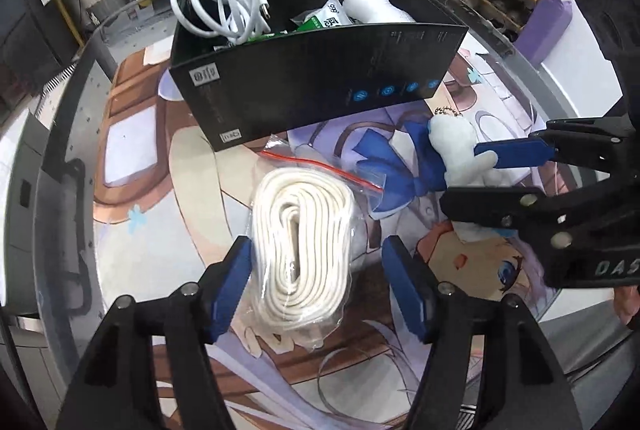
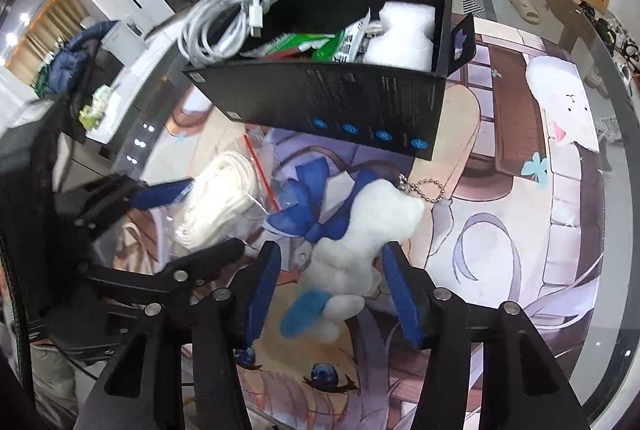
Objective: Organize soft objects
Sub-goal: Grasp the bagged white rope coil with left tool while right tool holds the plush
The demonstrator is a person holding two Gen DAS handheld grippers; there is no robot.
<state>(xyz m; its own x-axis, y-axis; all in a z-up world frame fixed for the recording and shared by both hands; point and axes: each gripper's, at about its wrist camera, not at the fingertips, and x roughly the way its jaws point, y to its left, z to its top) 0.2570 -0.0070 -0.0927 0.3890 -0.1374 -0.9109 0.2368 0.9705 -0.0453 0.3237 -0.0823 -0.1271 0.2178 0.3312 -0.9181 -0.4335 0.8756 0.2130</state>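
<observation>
Our left fingers [image 1: 316,284] straddle the bagged rope [image 1: 302,254], our right fingers [image 2: 330,294] the plush [image 2: 360,254], both released; slick plastic may slip when we squeeze.

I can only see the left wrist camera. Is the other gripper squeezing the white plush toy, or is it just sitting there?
Observer: In the right wrist view the white plush toy lies on the mat between the fingers of the right gripper. There is a gap beside one finger, so it does not look squeezed.
Operator: What's on the end of the box that I can't see?
Observer: A small flap sticks out from the right-hand end of the black box, folded open.
</observation>
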